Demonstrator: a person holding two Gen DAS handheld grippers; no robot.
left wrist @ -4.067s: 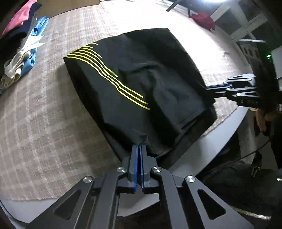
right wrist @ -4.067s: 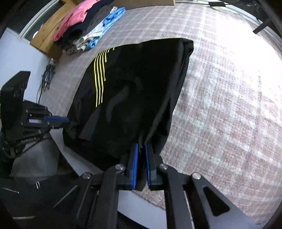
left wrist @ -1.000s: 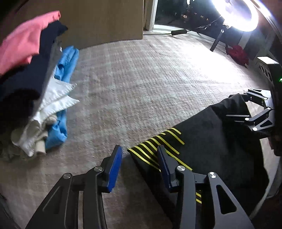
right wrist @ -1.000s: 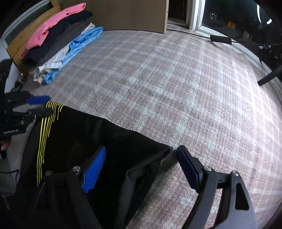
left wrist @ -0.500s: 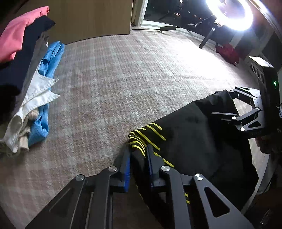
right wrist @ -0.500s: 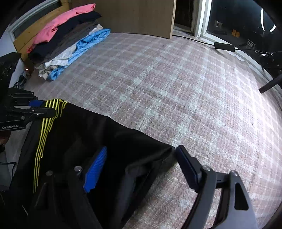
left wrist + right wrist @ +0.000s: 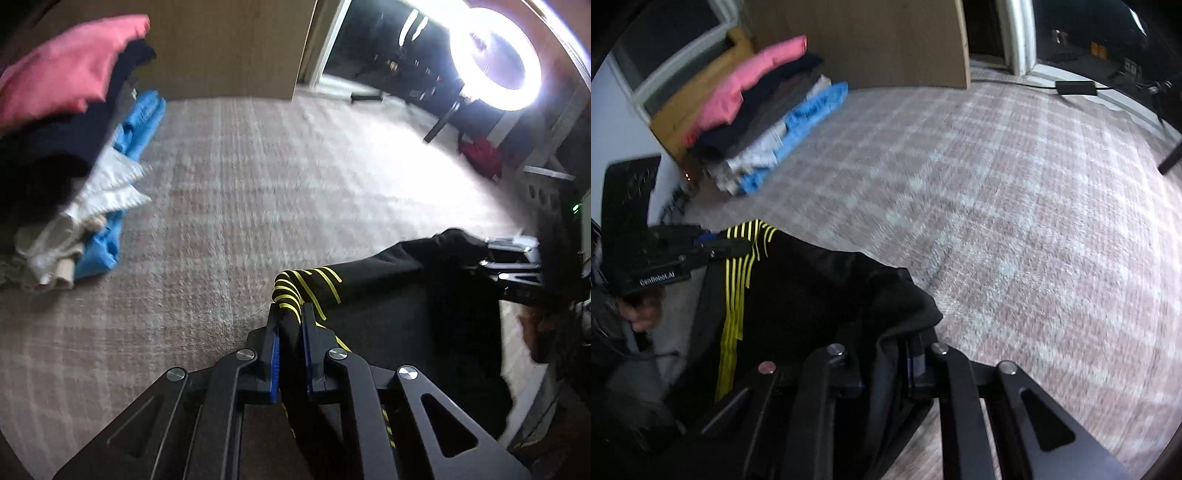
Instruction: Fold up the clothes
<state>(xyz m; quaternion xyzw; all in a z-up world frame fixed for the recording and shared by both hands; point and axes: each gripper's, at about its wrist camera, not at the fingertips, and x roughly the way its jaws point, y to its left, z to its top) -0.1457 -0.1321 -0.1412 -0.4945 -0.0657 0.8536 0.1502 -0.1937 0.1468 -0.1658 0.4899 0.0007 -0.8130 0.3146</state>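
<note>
A black garment with yellow stripes (image 7: 399,295) is held up off the plaid tablecloth (image 7: 240,206) between both grippers. My left gripper (image 7: 290,314) is shut on its striped corner. My right gripper (image 7: 901,343) is shut on the opposite black corner, with cloth draped over the fingers. In the right wrist view the garment (image 7: 812,291) hangs toward me and the left gripper (image 7: 701,251) shows at its striped end. In the left wrist view the right gripper (image 7: 513,262) shows at the far right.
A stack of folded clothes (image 7: 70,122), pink on top with navy, white and blue below, sits at the far left of the table; it also shows in the right wrist view (image 7: 768,110). A wooden board (image 7: 871,44) stands behind it. A ring light (image 7: 495,59) glares at the upper right.
Both grippers, open a second ago, have closed on the garment's far corners; the left shut first, then the right. The garment's far edge is now lifted off the cloth.
</note>
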